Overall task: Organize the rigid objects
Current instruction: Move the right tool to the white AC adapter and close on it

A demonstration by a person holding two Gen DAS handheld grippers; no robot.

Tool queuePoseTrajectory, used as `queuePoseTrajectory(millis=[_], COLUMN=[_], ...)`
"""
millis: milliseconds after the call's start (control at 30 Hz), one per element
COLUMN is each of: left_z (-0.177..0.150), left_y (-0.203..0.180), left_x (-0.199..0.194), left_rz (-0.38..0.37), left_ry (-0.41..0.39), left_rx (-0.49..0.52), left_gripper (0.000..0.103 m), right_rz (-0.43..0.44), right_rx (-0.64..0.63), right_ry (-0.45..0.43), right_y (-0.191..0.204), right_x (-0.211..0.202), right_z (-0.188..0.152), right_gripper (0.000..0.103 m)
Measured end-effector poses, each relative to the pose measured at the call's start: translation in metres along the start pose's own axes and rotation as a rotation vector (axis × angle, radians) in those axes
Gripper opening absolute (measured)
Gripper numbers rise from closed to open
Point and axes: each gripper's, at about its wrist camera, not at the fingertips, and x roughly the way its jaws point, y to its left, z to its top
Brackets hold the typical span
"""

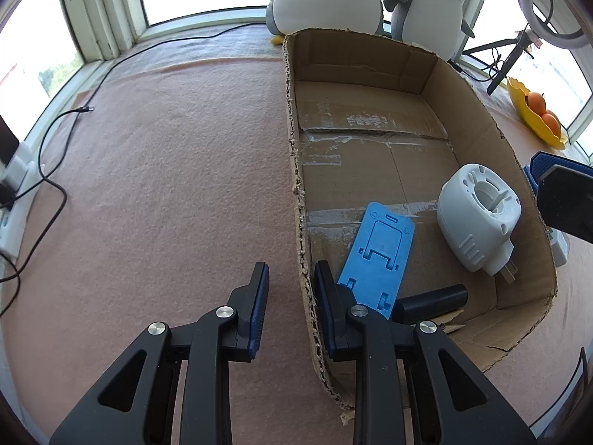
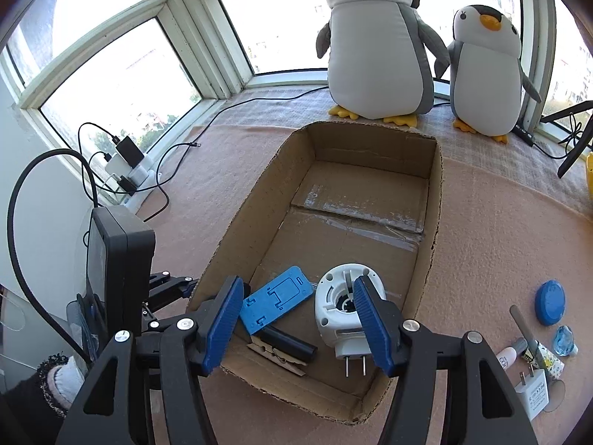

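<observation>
An open cardboard box [image 1: 493,129] [image 2: 437,200] lies on the pink felt. At its near end lie a blue phone stand [image 1: 378,252] [image 2: 278,296], a white plug-in device [image 1: 478,215] [image 2: 333,311], a black cylinder [image 1: 433,300] [image 2: 289,343] and a wooden clothespin [image 2: 276,358]. My left gripper [image 1: 291,267] [image 2: 174,285] straddles the box's left wall, jaws nearly together with the wall against the right finger. My right gripper [image 2: 298,282] hangs open over the box's near end, its right finger above the white device without pressing it.
Right of the box lie a blue round lid [image 2: 550,300], a blue glassy piece [image 2: 565,341], a grey pen [image 2: 522,330] and a white charger [image 2: 533,389]. Two plush penguins [image 2: 378,48] stand behind the box. Cables and a power strip [image 2: 129,170] lie left; a yellow fruit bowl [image 1: 533,118] sits right.
</observation>
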Motion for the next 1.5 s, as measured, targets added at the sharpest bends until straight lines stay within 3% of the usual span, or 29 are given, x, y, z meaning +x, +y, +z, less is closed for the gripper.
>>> queuePoseTrajectory(millis=[467,633,800,1100,1500], left_z=[0.001,0.001,0.001,0.0,0.0], left_y=[-0.002,-0.003,-0.005,-0.007,-0.008], left_x=[0.001,0.001,0.0,0.0,0.0], left_rz=[0.018,0.021,0.028,0.035,0.036], left_ry=[0.004,0.003,0.004,0.004,0.004], left_rx=[0.006,0.006,0.007,0.004,0.0], left_gripper=[0.025,0.025,0.025,0.025,0.025], right_rz=[-0.013,-0.067,-0.151,-0.199,-0.23], right_rx=[0.074,0.125,0.12,0.116,0.043], right_ry=[-0.043,-0.08,-0.046,0.06,0.135], right_y=[-0.065,-0.105,-0.141,-0.183,-0.186], right_x=[-0.061,-0.09,-0.105,-0.094,-0.061], right_z=[-0.034,-0.057,-0.082,-0.112,-0.103], right_gripper=[0.058,0.058,0.058,0.058,0.057])
